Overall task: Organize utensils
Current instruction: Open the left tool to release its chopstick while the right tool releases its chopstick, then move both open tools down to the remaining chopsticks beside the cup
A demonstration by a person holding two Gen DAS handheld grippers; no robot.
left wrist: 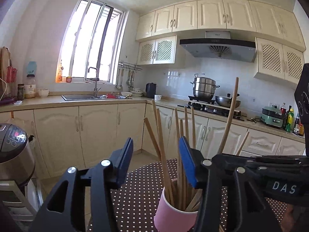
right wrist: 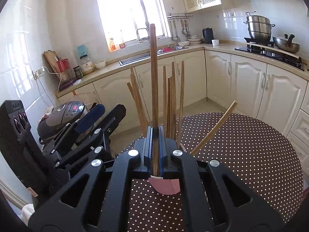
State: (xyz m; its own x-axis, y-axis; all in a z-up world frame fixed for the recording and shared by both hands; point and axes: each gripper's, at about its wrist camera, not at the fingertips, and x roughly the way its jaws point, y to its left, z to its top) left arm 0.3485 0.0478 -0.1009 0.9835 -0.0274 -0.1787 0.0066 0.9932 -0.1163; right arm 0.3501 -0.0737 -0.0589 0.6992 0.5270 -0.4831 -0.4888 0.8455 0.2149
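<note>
A pink cup (left wrist: 171, 210) stands on the dotted round table (right wrist: 241, 145) with several wooden chopsticks (left wrist: 164, 154) upright in it. My left gripper (left wrist: 156, 154) is open, its blue pads (left wrist: 125, 154) on either side of the bundle above the cup and not pressing on it. My right gripper (right wrist: 155, 135) is shut on one long dark chopstick (right wrist: 154, 77), held upright just over the pink cup (right wrist: 166, 186), whose rim is mostly hidden behind the fingers. The left gripper (right wrist: 103, 114) shows open at the left. One chopstick (right wrist: 214, 127) leans out to the right.
A rice cooker (right wrist: 63, 116) sits on a stand left of the table. Cream cabinets and a counter with a sink (left wrist: 96, 96) and a stove with pots (left wrist: 204, 89) run along the far walls. Floor lies between table and cabinets.
</note>
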